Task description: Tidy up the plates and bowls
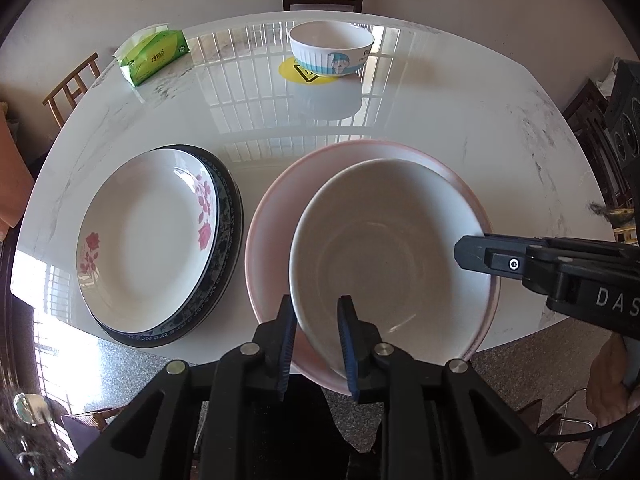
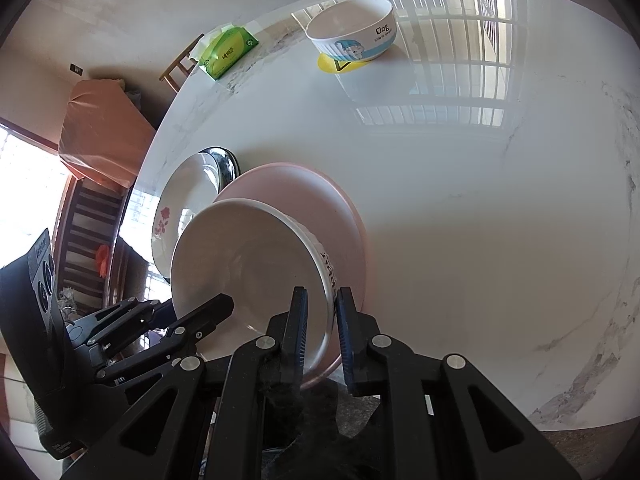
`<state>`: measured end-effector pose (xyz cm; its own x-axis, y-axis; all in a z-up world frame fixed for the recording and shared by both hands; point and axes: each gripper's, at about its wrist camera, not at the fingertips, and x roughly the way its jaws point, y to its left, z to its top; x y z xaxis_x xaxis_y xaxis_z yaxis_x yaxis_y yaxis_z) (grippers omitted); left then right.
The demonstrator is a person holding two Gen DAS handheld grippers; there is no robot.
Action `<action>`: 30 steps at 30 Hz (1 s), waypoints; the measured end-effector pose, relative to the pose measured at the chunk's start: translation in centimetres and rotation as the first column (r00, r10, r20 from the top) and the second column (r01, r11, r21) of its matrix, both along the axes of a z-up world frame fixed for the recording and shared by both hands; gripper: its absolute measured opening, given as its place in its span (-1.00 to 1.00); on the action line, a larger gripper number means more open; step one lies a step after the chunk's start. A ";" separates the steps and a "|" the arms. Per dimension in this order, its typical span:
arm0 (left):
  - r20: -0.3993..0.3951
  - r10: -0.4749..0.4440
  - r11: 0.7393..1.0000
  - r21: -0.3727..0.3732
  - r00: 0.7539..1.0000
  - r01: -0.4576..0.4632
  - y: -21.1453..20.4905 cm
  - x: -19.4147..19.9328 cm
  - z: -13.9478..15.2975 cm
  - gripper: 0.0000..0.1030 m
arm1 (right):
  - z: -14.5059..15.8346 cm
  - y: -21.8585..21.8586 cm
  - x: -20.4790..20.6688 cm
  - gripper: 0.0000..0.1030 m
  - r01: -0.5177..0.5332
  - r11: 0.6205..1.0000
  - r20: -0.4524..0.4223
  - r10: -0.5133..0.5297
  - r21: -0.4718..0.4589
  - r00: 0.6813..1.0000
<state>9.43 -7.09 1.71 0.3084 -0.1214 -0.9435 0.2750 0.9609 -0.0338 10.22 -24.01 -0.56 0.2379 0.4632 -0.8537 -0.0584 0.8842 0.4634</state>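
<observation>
While pinching the white bowl (image 2: pixel 256 264) rim at three o'clock, right gripper (image 2: pixel 322 332) clamped; left gripper (image 1: pixel 316 332) slack astride six o'clock, over pink plate (image 1: pixel 276 200).

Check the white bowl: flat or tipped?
Tipped: the white bowl leans inside the pink bowl, its rim pinched by the right gripper.

A plain white ceramic bowl (image 1: pixel 394 248) sits tilted inside a wide pink bowl (image 1: pixel 276 200) at the table's near edge. Left, a rose-patterned white plate (image 1: pixel 148 232) rests on a dark-rimmed plate (image 1: pixel 230 200). A blue-striped cartoon bowl (image 1: pixel 331 50) stands upright near the far edge.
</observation>
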 end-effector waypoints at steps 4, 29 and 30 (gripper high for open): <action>0.036 -0.020 1.000 0.015 0.999 0.019 -0.3 -0.3 0.5 -0.29 | -0.1 -0.2 0.0 -0.69 0.007 1.000 -0.001 -0.007 0.011 1.000; 0.413 -0.032 0.999 0.007 0.910 0.032 -0.2 -1.1 6.0 -0.20 | 2.7 -2.3 -0.9 -0.37 0.025 0.999 0.250 -0.018 -0.027 0.968; 0.428 -0.036 0.999 0.015 0.903 0.032 -0.3 -1.2 6.1 -0.18 | 2.8 -2.3 -0.9 -0.37 0.022 0.999 0.272 -0.010 -0.043 0.962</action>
